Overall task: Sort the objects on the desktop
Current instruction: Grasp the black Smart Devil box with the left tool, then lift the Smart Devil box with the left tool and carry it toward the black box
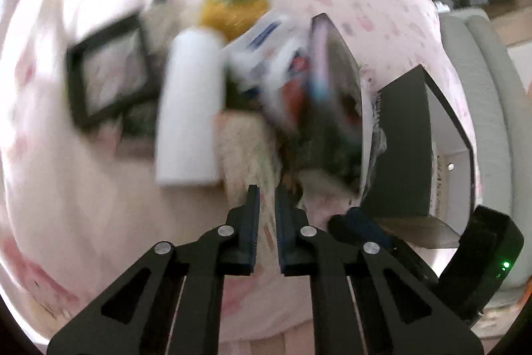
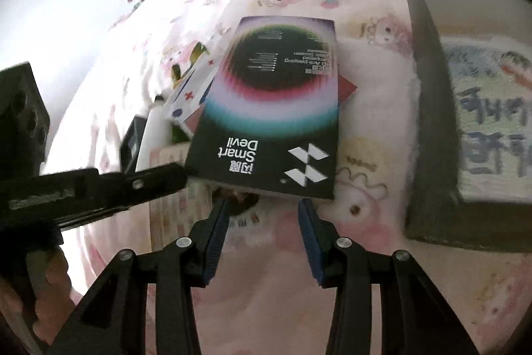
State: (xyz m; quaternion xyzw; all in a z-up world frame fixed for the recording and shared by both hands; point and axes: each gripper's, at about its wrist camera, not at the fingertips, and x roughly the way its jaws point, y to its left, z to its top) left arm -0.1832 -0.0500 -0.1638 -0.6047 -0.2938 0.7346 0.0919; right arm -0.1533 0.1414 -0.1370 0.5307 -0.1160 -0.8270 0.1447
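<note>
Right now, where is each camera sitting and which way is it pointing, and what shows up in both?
Left wrist: sits on the left hand-held gripper, looking along its nearly closed fingers at a blurred pile: white bottle, black frame.
Right wrist: sits on the right hand-held gripper, facing the Smart Devil box on the pink cloth; the left hand-held gripper and a hand show at left.
Shared: bottle, box, cloth.

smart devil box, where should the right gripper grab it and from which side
Probably the near short edge of the Smart Devil box, approached straight ahead by the right gripper. That flat edge is propped up above the cloth right before the open fingers, though they would have to turn to span its thickness.
</note>
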